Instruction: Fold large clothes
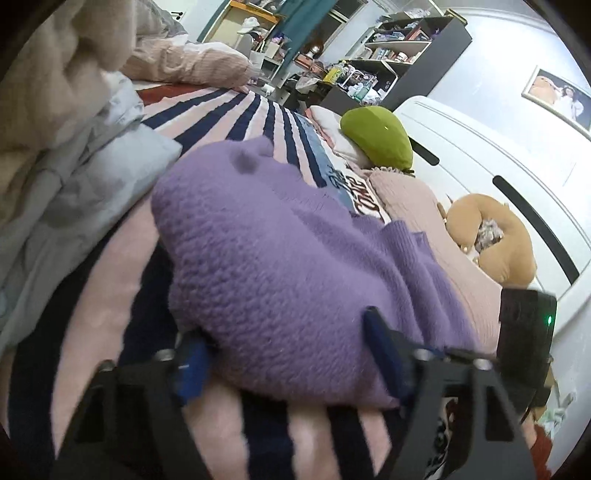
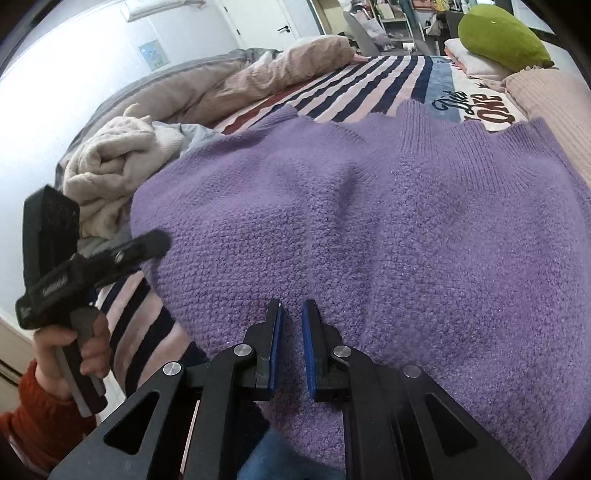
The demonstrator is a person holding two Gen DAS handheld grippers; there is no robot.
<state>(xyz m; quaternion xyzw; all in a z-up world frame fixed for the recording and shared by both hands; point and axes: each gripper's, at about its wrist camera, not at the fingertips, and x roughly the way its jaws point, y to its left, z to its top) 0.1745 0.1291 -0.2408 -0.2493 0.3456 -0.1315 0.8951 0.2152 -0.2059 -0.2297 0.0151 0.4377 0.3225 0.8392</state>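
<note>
A purple knitted sweater [image 2: 369, 221] lies spread on a striped bed cover [image 2: 369, 74]. In the left wrist view its bulky folded edge [image 1: 266, 266] sits between the wide-apart blue-padded fingers of my left gripper [image 1: 284, 332], which is open around it. My left gripper also shows in the right wrist view [image 2: 155, 240], at the sweater's left edge. My right gripper [image 2: 291, 314] hovers low over the sweater's near part. Its fingers stand a narrow gap apart with nothing between them.
A beige fleece garment [image 2: 107, 177] and a pale blue cloth [image 1: 74, 184] lie bunched at the sweater's left. A green pillow [image 2: 502, 33], a pink pillow [image 2: 554, 103] and a tan plush toy [image 1: 495, 236] lie by the white headboard [image 1: 480, 155]. Shelves [image 1: 388, 48] stand beyond the bed.
</note>
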